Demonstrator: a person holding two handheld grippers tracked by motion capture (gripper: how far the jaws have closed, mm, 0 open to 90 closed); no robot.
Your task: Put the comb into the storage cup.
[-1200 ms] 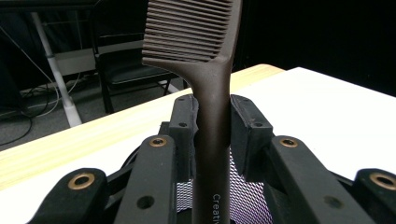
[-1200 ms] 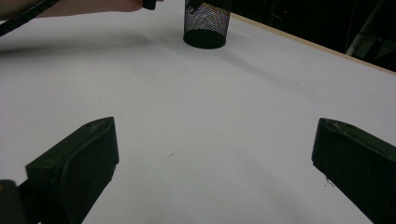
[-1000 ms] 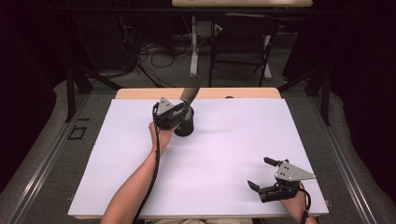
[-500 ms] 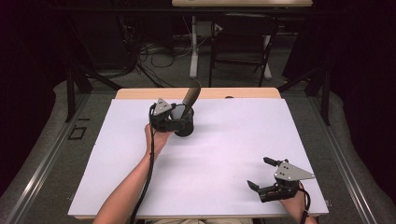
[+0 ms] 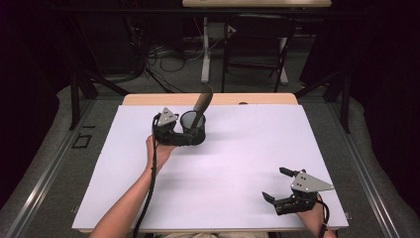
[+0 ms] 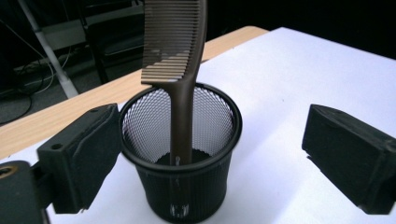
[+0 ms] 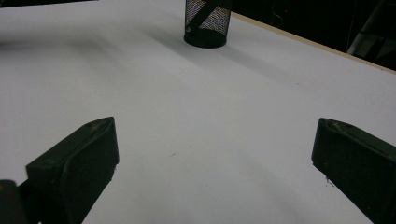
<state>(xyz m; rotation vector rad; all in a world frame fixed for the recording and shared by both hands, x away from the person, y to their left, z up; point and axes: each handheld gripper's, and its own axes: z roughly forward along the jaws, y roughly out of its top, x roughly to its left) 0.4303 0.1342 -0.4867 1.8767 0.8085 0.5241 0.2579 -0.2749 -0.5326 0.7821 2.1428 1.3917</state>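
Since earlier our left gripper (image 5: pixel 184 134) slid left, jaws wide beside the mesh cup (image 6: pixel 182 154) — comb (image 6: pixel 180 70) leans inside; right gripper (image 5: pixel 280 186) idles wide, near right.

A white tabletop (image 5: pixel 237 168) with a light wooden strip along its far edge stands in a dim room. Grey carpeted floor (image 5: pixel 44 168) surrounds it, marked by a small black square outline at the left. Beyond the far edge, tangled cables (image 5: pixel 163 57) lie on the floor beside a white table leg (image 5: pixel 205 49) and a dark metal-framed chair (image 5: pixel 255 44). Black darkness closes in on both sides.
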